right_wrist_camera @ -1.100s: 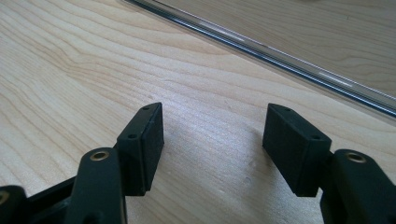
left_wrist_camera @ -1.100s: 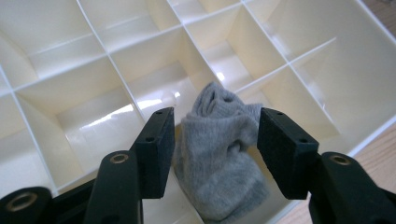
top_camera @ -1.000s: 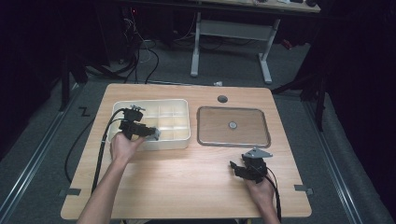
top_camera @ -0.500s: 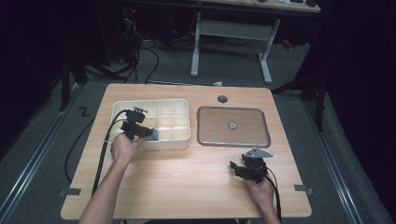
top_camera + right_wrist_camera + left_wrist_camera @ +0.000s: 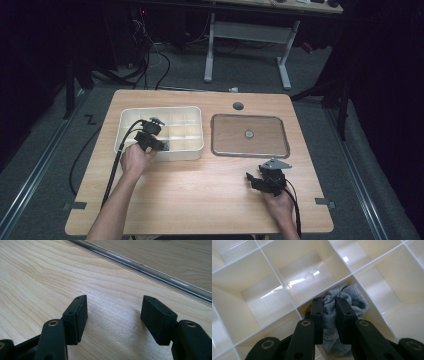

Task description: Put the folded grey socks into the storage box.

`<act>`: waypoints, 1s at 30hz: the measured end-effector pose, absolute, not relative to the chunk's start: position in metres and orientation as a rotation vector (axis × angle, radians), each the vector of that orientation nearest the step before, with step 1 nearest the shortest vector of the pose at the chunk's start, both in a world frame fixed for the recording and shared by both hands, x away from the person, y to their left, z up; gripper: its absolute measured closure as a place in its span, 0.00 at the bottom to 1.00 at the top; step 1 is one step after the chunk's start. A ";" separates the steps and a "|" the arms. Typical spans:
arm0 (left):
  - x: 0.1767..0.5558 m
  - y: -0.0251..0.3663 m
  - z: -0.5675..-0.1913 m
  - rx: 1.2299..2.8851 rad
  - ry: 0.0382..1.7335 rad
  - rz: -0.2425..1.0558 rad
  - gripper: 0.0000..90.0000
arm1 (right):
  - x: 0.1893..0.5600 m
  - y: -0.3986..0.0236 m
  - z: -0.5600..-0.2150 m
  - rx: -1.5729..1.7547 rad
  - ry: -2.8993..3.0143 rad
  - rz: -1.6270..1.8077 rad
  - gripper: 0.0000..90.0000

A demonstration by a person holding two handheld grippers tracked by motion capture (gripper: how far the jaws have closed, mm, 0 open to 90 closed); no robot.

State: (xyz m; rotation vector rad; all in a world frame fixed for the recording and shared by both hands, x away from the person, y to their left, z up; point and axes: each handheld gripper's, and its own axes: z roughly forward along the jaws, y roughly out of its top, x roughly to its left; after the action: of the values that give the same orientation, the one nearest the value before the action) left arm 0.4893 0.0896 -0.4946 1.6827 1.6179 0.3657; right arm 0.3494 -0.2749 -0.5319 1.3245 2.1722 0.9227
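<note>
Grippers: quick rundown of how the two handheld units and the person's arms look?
Both are black, two-jawed. The left gripper has flat rectangular pads with small screw holes, on link arms with round metal pivot rivets; a black cable trails back along the forearm. The right gripper has the same block pads and, seen from above, a grey three-cornered plate on top. Forearms bare, no sleeves or gloves.
</note>
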 end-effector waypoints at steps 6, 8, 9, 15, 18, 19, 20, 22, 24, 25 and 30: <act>0.486 0.097 -0.488 1.629 1.601 0.322 0.81 | 0.349 -0.275 -0.532 1.324 2.173 0.923 0.43; 0.484 0.098 -0.485 1.615 1.593 0.320 0.77 | 0.349 -0.275 -0.532 1.323 2.173 0.923 0.43; 0.483 0.098 -0.483 1.607 1.590 0.320 0.75 | 0.349 -0.275 -0.532 1.323 2.173 0.923 0.43; 0.480 0.101 -0.473 1.550 1.567 0.310 0.65 | 0.349 -0.275 -0.532 1.324 2.173 0.923 0.43; 0.479 0.103 -0.469 1.529 1.563 0.302 0.62 | 0.349 -0.275 -0.532 1.324 2.173 0.923 0.43; 0.478 0.104 -0.467 1.523 1.555 0.302 0.62 | 0.349 -0.275 -0.532 1.324 2.173 0.923 0.43; 0.477 0.104 -0.465 1.517 1.547 0.307 0.60 | 0.349 -0.275 -0.532 1.324 2.174 0.923 0.43; 0.474 0.106 -0.461 1.499 1.536 0.308 0.59 | 0.349 -0.275 -0.532 1.325 2.172 0.923 0.43; 0.473 0.107 -0.458 1.486 1.527 0.311 0.58 | 0.349 -0.275 -0.532 1.324 2.173 0.923 0.43; 0.472 0.108 -0.456 1.480 1.522 0.312 0.58 | 0.349 -0.275 -0.532 1.324 2.173 0.923 0.43; 0.465 0.113 -0.450 1.446 1.506 0.311 0.56 | 0.349 -0.275 -0.532 1.325 2.173 0.923 0.43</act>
State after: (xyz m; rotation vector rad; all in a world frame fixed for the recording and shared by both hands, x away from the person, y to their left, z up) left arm 0.4652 0.1128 -0.4501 1.4457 1.5059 0.3110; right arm 0.3493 -0.2749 -0.5319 1.3248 2.1732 0.9234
